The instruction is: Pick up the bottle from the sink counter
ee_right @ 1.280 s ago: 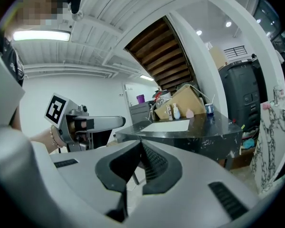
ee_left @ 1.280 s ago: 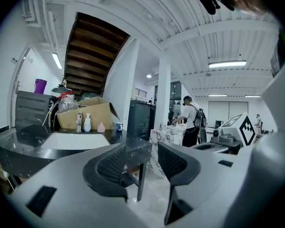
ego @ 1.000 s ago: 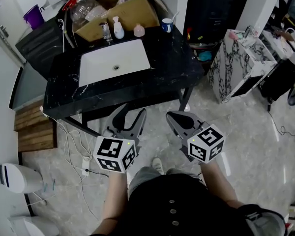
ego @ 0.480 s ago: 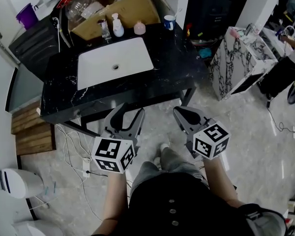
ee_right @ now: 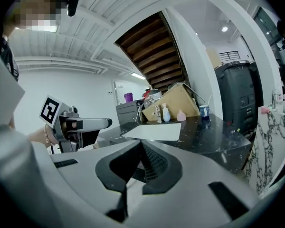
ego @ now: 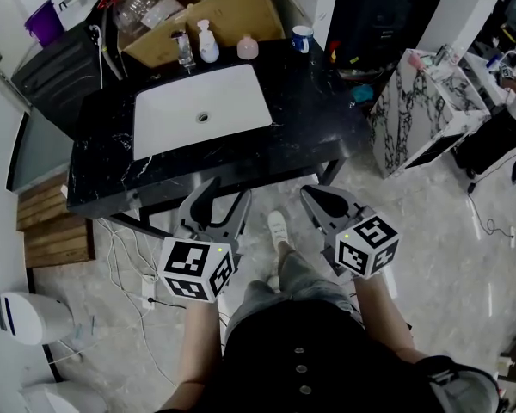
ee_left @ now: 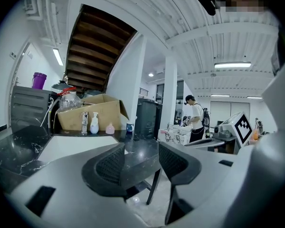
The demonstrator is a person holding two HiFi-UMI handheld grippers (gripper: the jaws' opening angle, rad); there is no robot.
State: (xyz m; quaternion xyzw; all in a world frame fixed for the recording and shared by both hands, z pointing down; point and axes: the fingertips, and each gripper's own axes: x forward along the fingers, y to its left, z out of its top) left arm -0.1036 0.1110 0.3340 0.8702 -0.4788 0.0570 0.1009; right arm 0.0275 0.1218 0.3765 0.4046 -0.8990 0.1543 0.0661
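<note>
A white pump bottle [ego: 208, 43] stands at the back of the black sink counter [ego: 318, 110], between the faucet [ego: 184, 52] and a small pink bottle [ego: 247, 48]. The same pump bottle [ee_left: 94, 124] [ee_right: 166, 113] shows far off in both gripper views. My left gripper [ego: 224, 194] [ee_left: 141, 148] is held in front of the counter's near edge, open, with nothing between its jaws. My right gripper [ego: 316, 196] [ee_right: 140, 142] is beside it, jaws closed together and empty. Both are well short of the bottle.
A white basin [ego: 202, 110] is set in the counter, with a cup [ego: 302, 37] at the back right and a cardboard box [ego: 224, 7] behind. A marble-patterned cabinet [ego: 421, 101] stands at the right. Cables [ego: 129, 265] lie on the floor at the left. A person [ee_left: 195, 120] stands far off.
The counter has come nearer in the head view as the person stepped toward it. Both grippers have moved forward to its front edge. Their jaws look the same.
</note>
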